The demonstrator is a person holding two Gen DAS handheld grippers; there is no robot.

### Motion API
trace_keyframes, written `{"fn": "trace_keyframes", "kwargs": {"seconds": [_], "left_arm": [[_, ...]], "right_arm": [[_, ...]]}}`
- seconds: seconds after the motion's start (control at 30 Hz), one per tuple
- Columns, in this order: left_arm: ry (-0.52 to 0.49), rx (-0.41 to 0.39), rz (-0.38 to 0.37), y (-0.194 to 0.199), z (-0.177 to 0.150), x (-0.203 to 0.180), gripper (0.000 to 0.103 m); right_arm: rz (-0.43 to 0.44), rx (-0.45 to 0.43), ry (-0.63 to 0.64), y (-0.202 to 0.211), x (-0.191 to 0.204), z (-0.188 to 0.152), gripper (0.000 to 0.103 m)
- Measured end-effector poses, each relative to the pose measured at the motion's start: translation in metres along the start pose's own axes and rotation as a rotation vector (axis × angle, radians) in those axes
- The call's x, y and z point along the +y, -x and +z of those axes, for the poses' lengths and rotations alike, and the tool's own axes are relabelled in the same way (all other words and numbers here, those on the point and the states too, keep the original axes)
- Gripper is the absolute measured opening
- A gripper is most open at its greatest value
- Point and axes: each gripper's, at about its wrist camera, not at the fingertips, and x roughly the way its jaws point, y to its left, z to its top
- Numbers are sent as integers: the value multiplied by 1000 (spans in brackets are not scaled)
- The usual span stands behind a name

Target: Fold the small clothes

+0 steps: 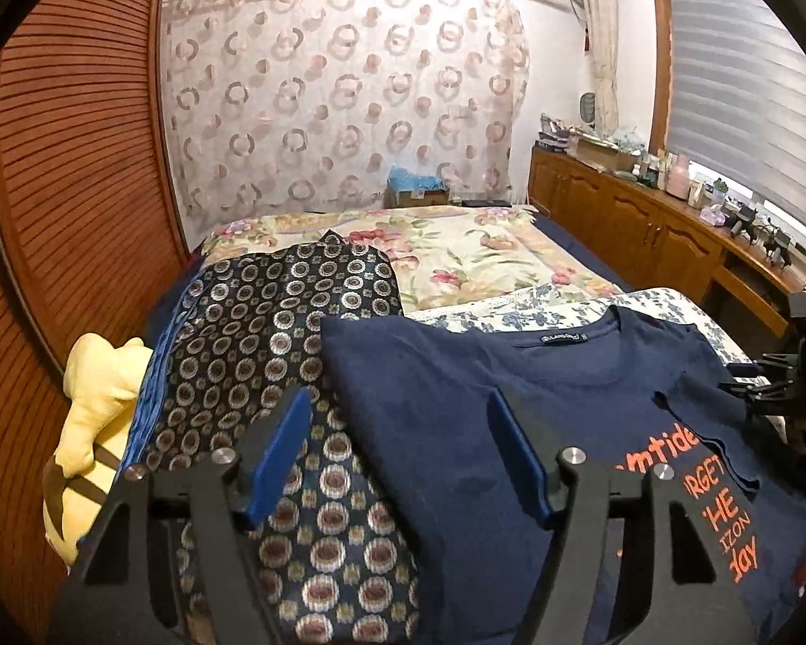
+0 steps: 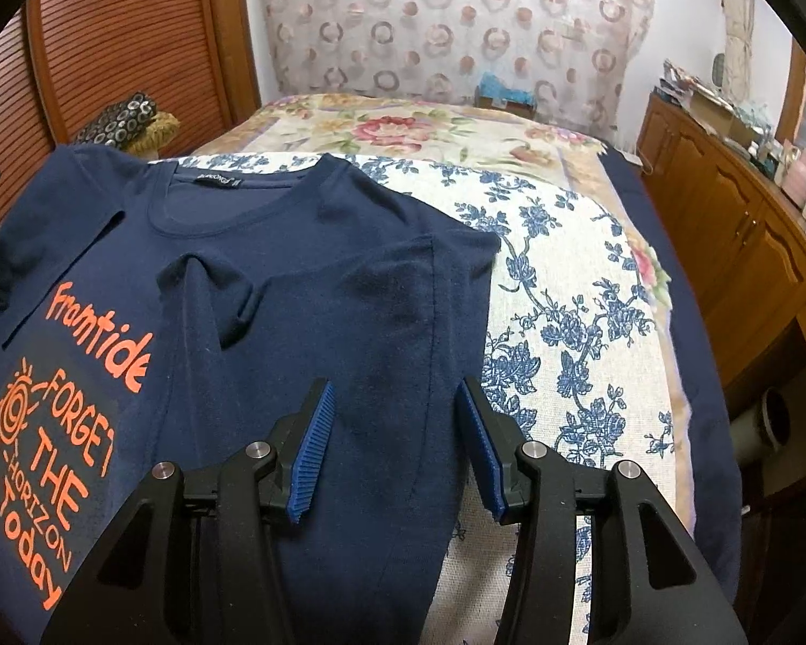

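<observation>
- The navy T-shirt (image 2: 306, 290) is soft matte knit with a ribbed round collar and a small neck label; orange lettering, flat and rubbery-looking, runs down its front beside a spiral sun print.
- It lies spread on a white bed cover with blue flower sprigs (image 2: 575, 322), collar pointing away toward the curtained wall (image 2: 457, 16).
- Both side panels are laid inward over the chest, so plain cloth covers part of the print; one sleeve forms a raised wrinkle below the collar.
- The right gripper (image 2: 395, 449) hovers low over the folded right panel, its blue ribbed pads (image 2: 311, 457) spread apart with only cloth showing between them.
- The left gripper (image 1: 397, 454) is likewise parted, holding nothing; one smooth blue finger is over the shirt's left edge, the other over a dark silky fabric with ring medallions (image 1: 274, 322).
- That patterned fabric touches the shirt's left edge, with a yellow plush toy (image 1: 96, 419) beyond it by the slatted wooden door (image 1: 75, 172).
</observation>
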Motion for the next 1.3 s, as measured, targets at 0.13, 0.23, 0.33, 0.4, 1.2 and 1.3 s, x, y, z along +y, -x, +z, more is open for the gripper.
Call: {"fn": "trace_keyframes", "kwargs": {"seconds": [0.13, 0.23, 0.33, 0.4, 1.2, 1.3], "left_arm": [[10, 30, -4, -17, 9, 2, 64], [13, 51, 4, -29, 14, 7, 64], [22, 76, 9, -42, 17, 10, 61], [32, 96, 9, -52, 20, 14, 54], [19, 148, -61, -67, 21, 3, 5], [-5, 111, -90, -48, 17, -15, 5]], "right_arm": [[-2, 0, 2, 0, 0, 0, 48], [-2, 0, 1, 0, 0, 0, 48], [-2, 0, 1, 0, 0, 0, 48], [-2, 0, 1, 0, 1, 0, 48], [-4, 1, 1, 0, 1, 0, 48], [-5, 1, 1, 0, 1, 0, 48]]}}
